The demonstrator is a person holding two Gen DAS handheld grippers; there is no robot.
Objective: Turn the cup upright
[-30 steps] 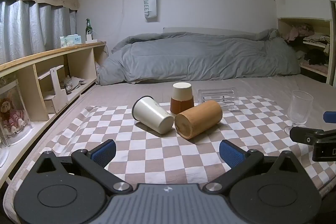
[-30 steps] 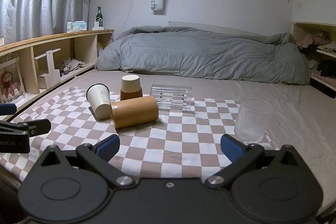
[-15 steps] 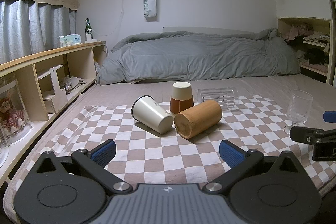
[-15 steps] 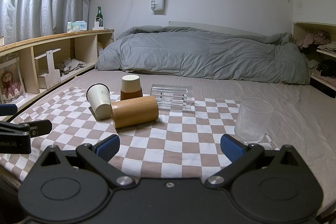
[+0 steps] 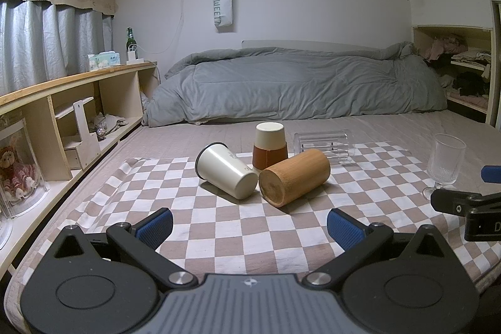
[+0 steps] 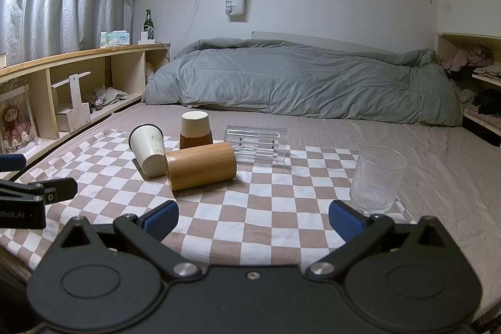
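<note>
Nothing has moved: the left gripper [image 5: 249, 224] and right gripper [image 6: 253, 219] still wait with fingers apart, near the white cup [image 5: 226, 170] lying down.

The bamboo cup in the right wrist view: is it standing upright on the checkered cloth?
No, the bamboo cup lies on its side.

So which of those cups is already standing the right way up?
Only the ribbed clear glass at the right edge of the checkered cloth. The white, bamboo and clear ones lie sideways; the brown-and-cream one is upside down.
</note>
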